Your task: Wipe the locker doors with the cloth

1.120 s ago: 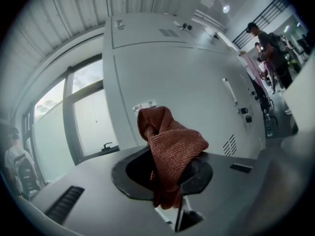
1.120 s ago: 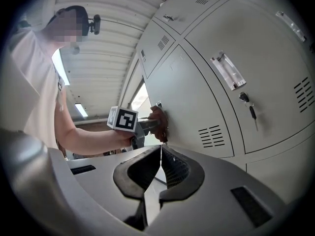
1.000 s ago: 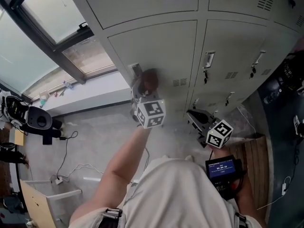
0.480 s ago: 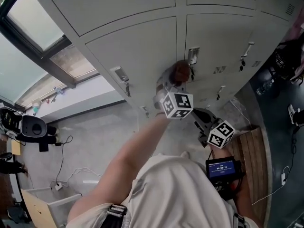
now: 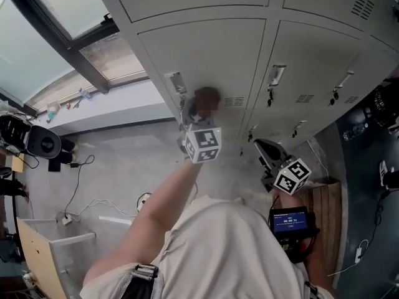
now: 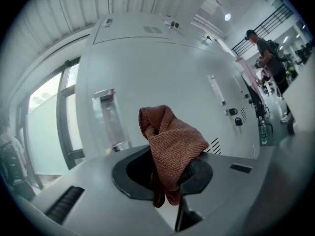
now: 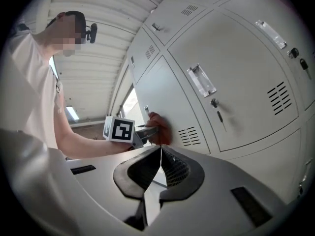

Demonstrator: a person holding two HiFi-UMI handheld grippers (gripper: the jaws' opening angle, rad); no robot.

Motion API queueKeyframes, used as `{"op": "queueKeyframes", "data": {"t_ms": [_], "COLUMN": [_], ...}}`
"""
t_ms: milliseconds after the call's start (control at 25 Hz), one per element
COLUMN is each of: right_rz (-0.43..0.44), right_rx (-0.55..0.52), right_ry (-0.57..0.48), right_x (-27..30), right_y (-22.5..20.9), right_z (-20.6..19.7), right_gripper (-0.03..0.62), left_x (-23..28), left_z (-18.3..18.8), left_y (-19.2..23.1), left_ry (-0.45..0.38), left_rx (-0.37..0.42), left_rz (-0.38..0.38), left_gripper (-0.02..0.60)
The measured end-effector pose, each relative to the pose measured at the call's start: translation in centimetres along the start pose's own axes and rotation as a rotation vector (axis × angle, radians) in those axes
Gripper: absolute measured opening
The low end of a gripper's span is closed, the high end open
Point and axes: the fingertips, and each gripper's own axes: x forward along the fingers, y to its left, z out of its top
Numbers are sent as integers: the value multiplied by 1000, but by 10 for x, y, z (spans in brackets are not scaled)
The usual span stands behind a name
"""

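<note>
Black-padded jaws of the right gripper are closed together on nothing. It hangs low, well below and to the right of the recessed handle, apart from the lockers. Further out, the left gripper is clenched on a rust-brown knitted cloth. The bunched cloth lies against the grey locker door just right of the handle, beside the vent slots. Beyond the handle's left lies a window.
</note>
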Motion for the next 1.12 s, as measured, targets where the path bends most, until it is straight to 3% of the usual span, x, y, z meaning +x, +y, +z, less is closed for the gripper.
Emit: {"op": "queueKeyframes", "data": {"t_ms": [120, 320, 600, 680, 800, 880, 1000, 1120], "right_rz": [56, 97, 73, 59, 37, 20, -4, -21], "right_rx": [-10, -12, -13, -6, -2, -1, 6, 16], "right_ry": [30, 50, 69, 72, 69, 62, 55, 56], "right_x": [19, 35, 26, 23, 17, 12, 5, -1], "right_y": [14, 27, 25, 24, 21, 18, 11, 6], "right_z": [-8, -11, -14, -17, -18, -17, -17, -19], "right_gripper": [18, 18, 18, 18, 18, 18, 18, 18], "left_x": [-16, -48, -53, -42, -29, -24, -18, -15], "left_z": [-12, -8, -60, -58, -52, -59, -85, -97], "left_y": [29, 39, 117, 126, 106, 93, 76, 71], "left_ry": [10, -41, 61, 45, 20, 47, 135, 182], "left_rx": [45, 95, -20, 33, 188, 219, 157, -50], "left_rz": [59, 77, 238, 225, 154, 137, 102, 129], "left_gripper": [71, 71, 71, 71, 71, 71, 71, 71]}}
